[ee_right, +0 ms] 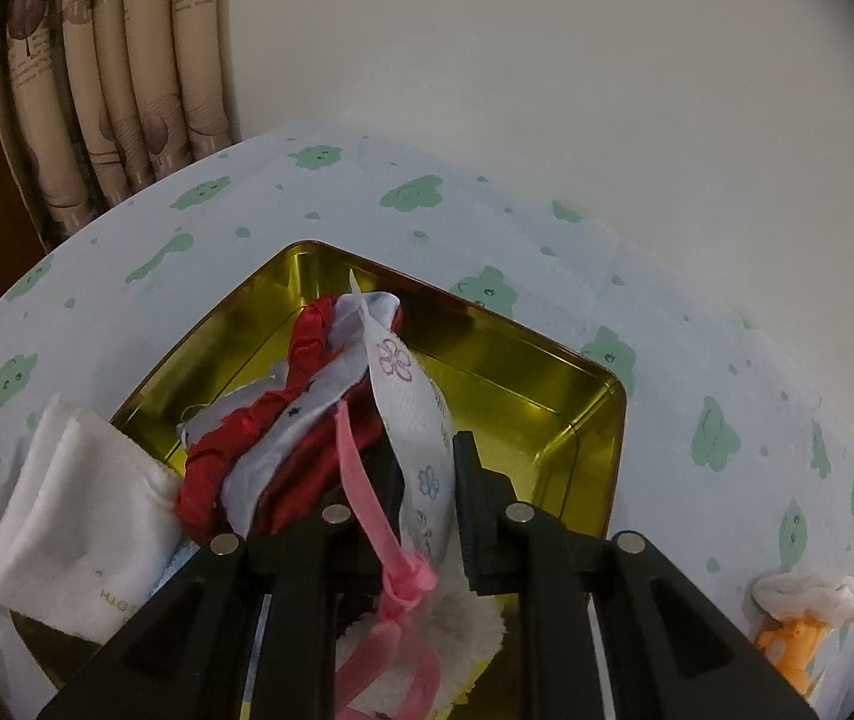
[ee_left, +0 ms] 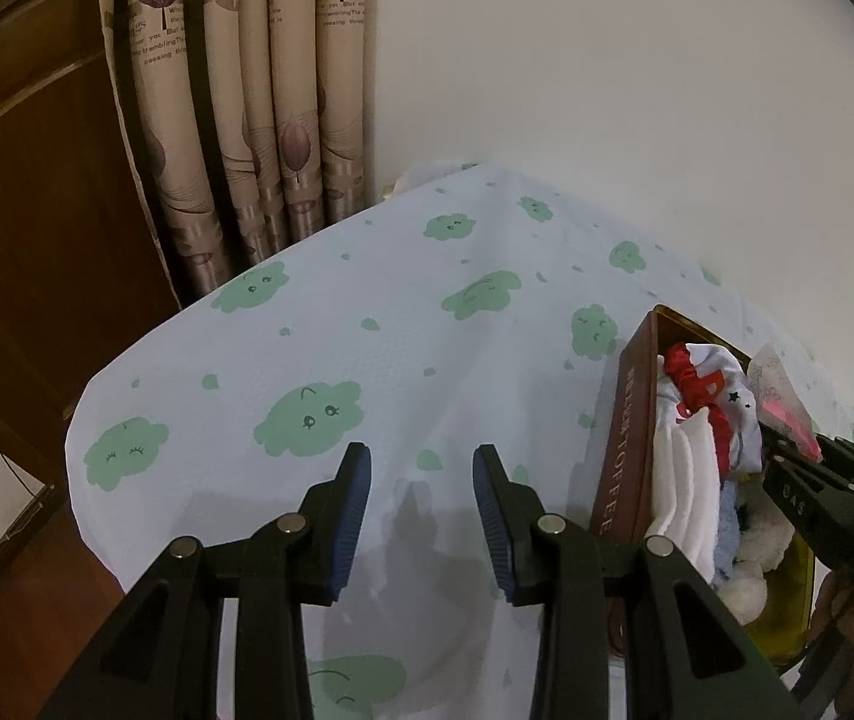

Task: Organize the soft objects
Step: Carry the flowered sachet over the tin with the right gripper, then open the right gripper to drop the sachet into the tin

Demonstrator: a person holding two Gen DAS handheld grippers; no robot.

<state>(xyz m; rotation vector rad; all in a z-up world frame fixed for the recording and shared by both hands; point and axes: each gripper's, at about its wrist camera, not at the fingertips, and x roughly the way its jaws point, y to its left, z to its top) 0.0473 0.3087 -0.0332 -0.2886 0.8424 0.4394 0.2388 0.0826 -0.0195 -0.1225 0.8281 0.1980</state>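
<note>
Cloud-print tablecloth (ee_left: 318, 354) cut off by both views, gold-lined tin (ee_right: 523, 384) heaped with soft cloths, its near end hidden, left gripper (ee_left: 420, 468) fingers apart over bare cloth, right gripper (ee_right: 420, 480) clamped on flower-print pouch (ee_right: 408, 396), left finger hidden.

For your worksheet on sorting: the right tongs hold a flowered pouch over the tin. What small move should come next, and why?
Probably open the right tongs and let the flowered pouch drop. It already hangs over the gold tin, above the red cloth and white towel, so release should land it inside. The left tongs are open and empty.
</note>
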